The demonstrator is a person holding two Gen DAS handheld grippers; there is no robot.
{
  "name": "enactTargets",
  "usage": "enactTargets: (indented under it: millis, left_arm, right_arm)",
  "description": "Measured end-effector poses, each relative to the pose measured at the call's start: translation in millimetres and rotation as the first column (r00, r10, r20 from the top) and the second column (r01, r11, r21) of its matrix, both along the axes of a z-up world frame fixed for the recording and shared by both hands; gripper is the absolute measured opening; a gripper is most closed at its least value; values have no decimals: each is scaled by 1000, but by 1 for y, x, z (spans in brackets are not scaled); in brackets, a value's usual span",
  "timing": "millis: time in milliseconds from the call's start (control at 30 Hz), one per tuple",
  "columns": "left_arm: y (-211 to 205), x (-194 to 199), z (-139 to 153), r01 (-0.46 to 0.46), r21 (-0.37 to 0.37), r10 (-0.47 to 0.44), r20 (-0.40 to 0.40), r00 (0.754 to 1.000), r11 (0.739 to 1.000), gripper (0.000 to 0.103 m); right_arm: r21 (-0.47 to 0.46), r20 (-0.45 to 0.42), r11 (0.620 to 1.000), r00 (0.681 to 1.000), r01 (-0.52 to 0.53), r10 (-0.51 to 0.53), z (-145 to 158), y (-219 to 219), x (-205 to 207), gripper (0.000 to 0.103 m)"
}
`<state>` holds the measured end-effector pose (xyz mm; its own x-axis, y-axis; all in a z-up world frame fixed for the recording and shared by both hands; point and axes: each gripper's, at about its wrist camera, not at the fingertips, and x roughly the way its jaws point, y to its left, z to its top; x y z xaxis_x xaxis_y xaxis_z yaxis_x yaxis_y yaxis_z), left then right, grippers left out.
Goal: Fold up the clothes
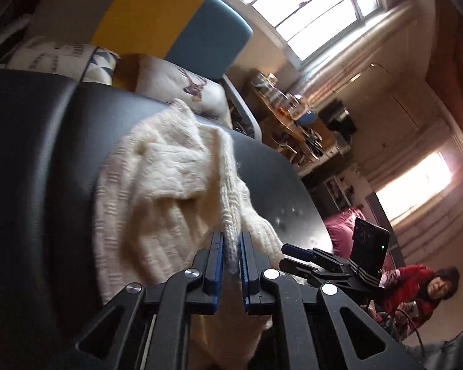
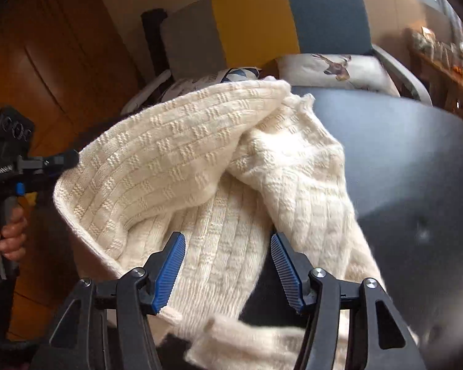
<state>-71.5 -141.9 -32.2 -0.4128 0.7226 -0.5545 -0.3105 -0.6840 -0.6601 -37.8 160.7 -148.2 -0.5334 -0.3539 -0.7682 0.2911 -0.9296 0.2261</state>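
At the far left of the right wrist view, a hand grips the handle of the left tool, whose tip meets the left edge of the cream knit sweater. That edge stands lifted off the dark counter and curls over toward the middle, which suits carrying one side across the body of the garment for a fold. From the left wrist view the left tool has its blue pads nearly together, pinching a ribbed strip of the sweater between them, so the raised cloth hangs from that pinch. Further right, the right tool stands wide apart with nothing between its pads, hovering over the near, flatter part of the knit; I judge it placed to steady or take that part. The sweater lies bunched on the counter, a sleeve trailing near and right. Beyond stands a chair with cushions.
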Motion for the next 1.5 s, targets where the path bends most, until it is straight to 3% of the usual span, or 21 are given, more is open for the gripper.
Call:
enactTargets:
  millis: [133,200,267,333,367,400,500,567,633,667,700,800,933,1000,1067,1133,1167,1200,1367,1467,1500]
  left_arm:
    - [-28,1,-16,-73,-104,77,32,997,992,7]
    - [-28,6,-26,-56,-110,62,57,996,992,7]
    - [-29,9,-35,-37,-82,44,81,996,996,9]
    - [-31,10,-37,-35,-37,39,100,994,999,24]
    - [-30,8,-37,-41,-20,43,112,993,999,44]
    - [-28,4,-38,-51,-13,52,126,991,999,56]
    - [-12,-17,-39,-26,-20,29,159,987,999,65]
    - [6,-27,-44,11,-84,5,183,983,996,66]
    - [31,-33,-52,71,-194,-30,205,978,978,56]
    - [39,-32,-55,93,-223,-44,215,976,970,24]
    - [42,-29,-54,104,-205,-57,224,973,973,7]
    - [23,-6,-24,60,-44,-53,143,988,997,7]
    - [-16,19,-8,-58,-73,63,64,996,996,7]
    - [-35,17,-28,-109,-142,125,109,986,984,7]
    - [-51,19,-51,-132,-121,152,176,973,984,9]
    - [-67,25,-75,-135,-18,135,261,956,991,22]
    - [-73,26,-83,-146,7,137,293,946,989,37]
    - [-77,26,-87,-161,3,152,307,940,987,42]
    - [-113,31,-81,-249,-64,256,302,918,966,45]
    - [-116,38,-73,-219,-78,232,299,926,973,48]
    - [-112,40,-71,-196,-45,200,308,930,980,48]
  right_arm:
    - [215,15,975,999,-53,51,-26,-46,-35,60]
    - [317,98,945,994,-83,55,-57,-60,-56,59]
    - [292,110,953,992,-83,53,-71,-56,-61,63]
    - [248,107,966,993,-77,52,-77,-49,-60,63]
    - [241,102,967,993,-80,57,-77,-47,-58,63]
    - [239,97,967,993,-86,64,-78,-46,-56,63]
    - [254,92,963,993,-93,71,-78,-47,-52,64]
    - [265,102,959,992,-101,77,-78,-48,-51,64]
    - [273,111,954,989,-121,93,-77,-48,-50,65]
    - [282,117,949,987,-142,113,-76,-48,-49,65]
    - [293,124,942,983,-166,135,-75,-49,-48,65]
    - [335,164,911,967,-240,194,-71,-47,-45,64]
    - [371,208,882,952,-290,225,-68,-35,-38,65]
    - [385,216,878,953,-284,214,-67,-27,-36,77]
    - [370,235,893,956,-255,176,-68,-15,-36,87]
    - [342,251,911,956,-233,150,-70,-1,-35,96]
    - [325,259,920,956,-220,137,-70,5,-35,101]
    - [309,266,927,955,-211,128,-70,10,-35,102]
    - [295,247,935,961,-198,125,-59,11,-22,102]
    - [263,195,945,970,-196,147,-35,3,-3,100]
    - [252,178,948,972,-196,154,-27,0,3,91]
